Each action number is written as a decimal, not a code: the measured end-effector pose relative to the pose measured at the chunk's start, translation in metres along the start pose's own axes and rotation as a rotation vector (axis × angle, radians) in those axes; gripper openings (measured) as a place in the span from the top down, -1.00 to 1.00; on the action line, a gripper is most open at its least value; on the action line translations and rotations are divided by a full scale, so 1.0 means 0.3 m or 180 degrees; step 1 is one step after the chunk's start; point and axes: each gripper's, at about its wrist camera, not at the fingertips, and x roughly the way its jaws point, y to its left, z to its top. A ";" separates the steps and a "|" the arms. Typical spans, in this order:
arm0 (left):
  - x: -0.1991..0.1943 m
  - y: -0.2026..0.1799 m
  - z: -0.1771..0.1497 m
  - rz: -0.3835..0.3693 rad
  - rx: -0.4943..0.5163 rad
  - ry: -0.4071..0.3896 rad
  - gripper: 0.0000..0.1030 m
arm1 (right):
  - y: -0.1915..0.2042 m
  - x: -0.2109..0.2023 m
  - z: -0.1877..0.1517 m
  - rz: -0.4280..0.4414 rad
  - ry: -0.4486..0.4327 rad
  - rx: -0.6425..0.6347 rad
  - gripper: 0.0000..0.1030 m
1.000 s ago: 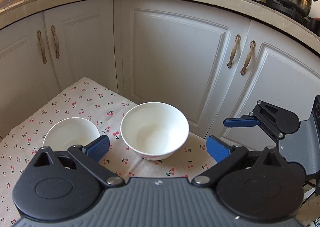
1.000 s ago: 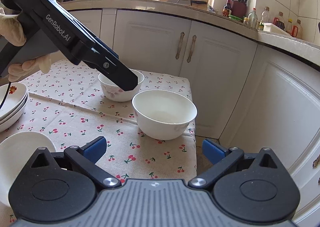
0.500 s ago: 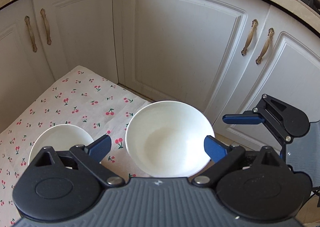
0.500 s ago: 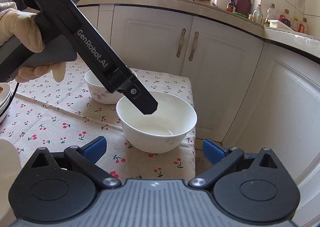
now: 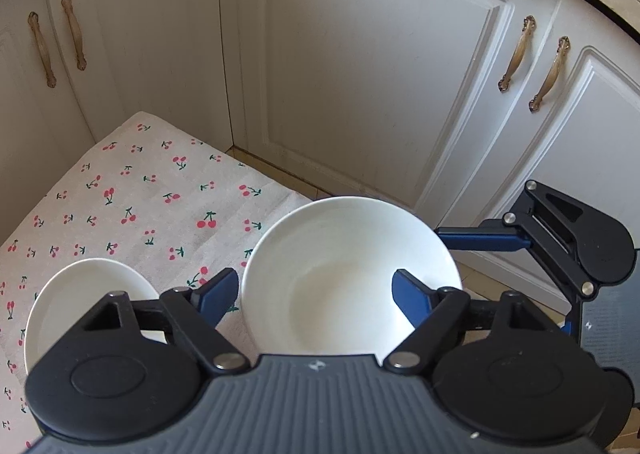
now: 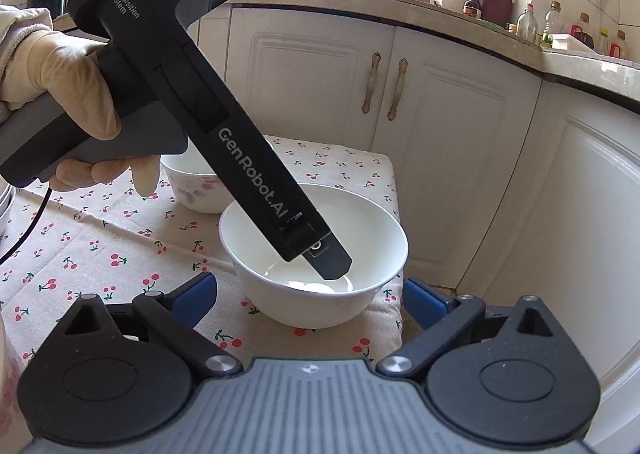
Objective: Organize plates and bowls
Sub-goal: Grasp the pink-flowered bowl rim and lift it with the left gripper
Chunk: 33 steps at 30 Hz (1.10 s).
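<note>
A large plain white bowl stands near the corner of the cherry-print tablecloth. My left gripper points down at it with its jaws closing. Its left finger is just outside the rim and its right finger hangs inside, not pressing. In the right wrist view one left finger dips into the bowl. My right gripper is wide, its jaws starting to close, with the bowl just ahead between its fingers, untouched. A smaller white bowl sits beside it.
White cabinet doors stand close behind the table, with a narrow strip of floor between. The table's edge runs right beside the large bowl. Stacked plates show at the left border. A gloved hand holds the left gripper.
The left gripper came down and forward over the large bowl, its jaws narrowed, and one finger now sits inside the rim. The right gripper drew closer to the bowl.
</note>
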 end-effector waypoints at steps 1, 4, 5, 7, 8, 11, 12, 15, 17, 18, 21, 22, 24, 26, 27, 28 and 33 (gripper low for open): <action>0.001 0.001 0.001 -0.0004 -0.0005 -0.0002 -0.60 | -0.001 0.002 0.001 -0.0002 -0.0009 -0.0005 -0.92; 0.007 0.004 0.003 -0.0017 -0.0009 0.0010 -0.56 | -0.004 0.009 0.006 0.0033 -0.0010 0.0002 -0.85; 0.008 0.004 0.004 -0.0020 -0.0009 0.0012 -0.56 | -0.006 0.012 0.007 0.0029 -0.0006 0.0006 -0.85; 0.010 0.005 0.006 -0.0030 -0.0012 0.0010 -0.56 | -0.005 0.016 0.007 0.0022 -0.0008 0.0008 -0.85; 0.011 0.006 0.006 -0.0040 -0.0013 0.0012 -0.56 | -0.006 0.016 0.007 0.0024 -0.0011 0.0010 -0.85; 0.015 0.005 0.006 -0.0048 -0.0007 0.0012 -0.54 | -0.010 0.015 0.008 0.0040 -0.0018 0.0045 -0.83; 0.017 0.005 0.007 -0.0051 -0.0007 0.0011 -0.53 | -0.012 0.016 0.010 0.0046 -0.0018 0.0059 -0.83; 0.022 0.003 0.007 -0.0070 -0.0010 0.0018 -0.52 | -0.021 0.019 0.014 0.0052 -0.0007 0.0106 -0.80; 0.025 0.002 0.007 -0.0081 -0.0004 0.0022 -0.52 | -0.026 0.019 0.017 0.0057 -0.0003 0.0139 -0.79; 0.025 0.001 0.008 -0.0083 0.0001 0.0023 -0.51 | -0.026 0.019 0.017 0.0057 0.0000 0.0140 -0.79; 0.027 -0.001 0.009 -0.0090 0.0007 0.0021 -0.51 | -0.026 0.017 0.015 0.0054 0.0002 0.0140 -0.79; 0.027 -0.001 0.009 -0.0092 0.0011 0.0023 -0.51 | -0.027 0.018 0.016 0.0055 0.0006 0.0149 -0.79; 0.025 0.001 0.008 -0.0085 -0.0002 0.0015 -0.48 | -0.026 0.020 0.018 0.0054 0.0015 0.0152 -0.79; 0.023 -0.001 0.007 -0.0057 0.0011 0.0015 -0.42 | -0.025 0.020 0.021 0.0049 0.0026 0.0150 -0.79; 0.021 -0.002 0.008 -0.0053 0.0014 0.0012 -0.41 | -0.025 0.020 0.021 0.0048 0.0027 0.0149 -0.79; 0.019 -0.002 0.009 -0.0059 0.0011 0.0009 -0.41 | -0.025 0.020 0.022 0.0049 0.0027 0.0156 -0.79; 0.003 -0.008 0.006 -0.0043 0.0000 0.0002 -0.33 | -0.015 0.015 0.024 0.0040 0.0049 0.0148 -0.78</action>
